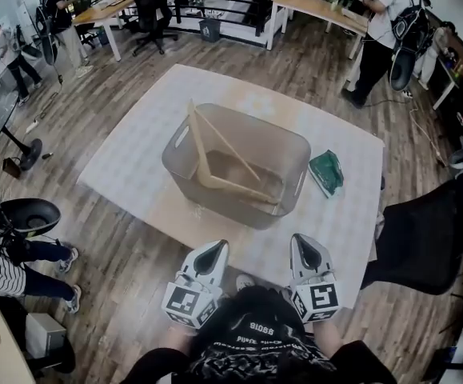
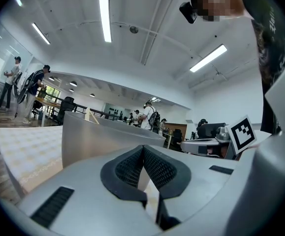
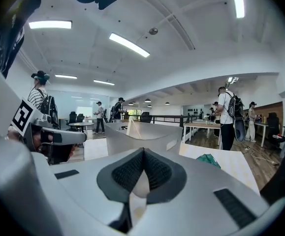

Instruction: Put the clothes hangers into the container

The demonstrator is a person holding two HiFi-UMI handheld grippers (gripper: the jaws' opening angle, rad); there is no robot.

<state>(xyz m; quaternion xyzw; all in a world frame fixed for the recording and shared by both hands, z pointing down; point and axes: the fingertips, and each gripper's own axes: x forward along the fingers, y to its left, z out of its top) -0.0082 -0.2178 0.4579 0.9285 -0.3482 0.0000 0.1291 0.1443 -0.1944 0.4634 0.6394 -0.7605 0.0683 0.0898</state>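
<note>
In the middle of the white patterned mat [image 1: 135, 146] on the floor stands the translucent grey plastic container [image 1: 177, 157], with pale wooden clothes hangers [image 1: 215, 181] already inside, apparently two. No hanger lies outside it, so the task looks finished. Only a crumpled green packet [image 1: 327, 172] remains near the mat's right edge. The left claw [image 1: 214, 248] and right claw [image 1: 302, 242] are pressed together, empty, at the near edge.

Left tool [image 1: 213, 250] and right tool [image 1: 303, 242]: pale grey moulded shells tapering forward, with black mesh-textured pads [image 2: 127, 170] at the jaws and dark slotted vents [image 2: 53, 206] on the shell. Each carries a white cube [image 1: 185, 302] printed with black square markers. Person wears a black top [image 1: 255, 344] with pale lettering
</note>
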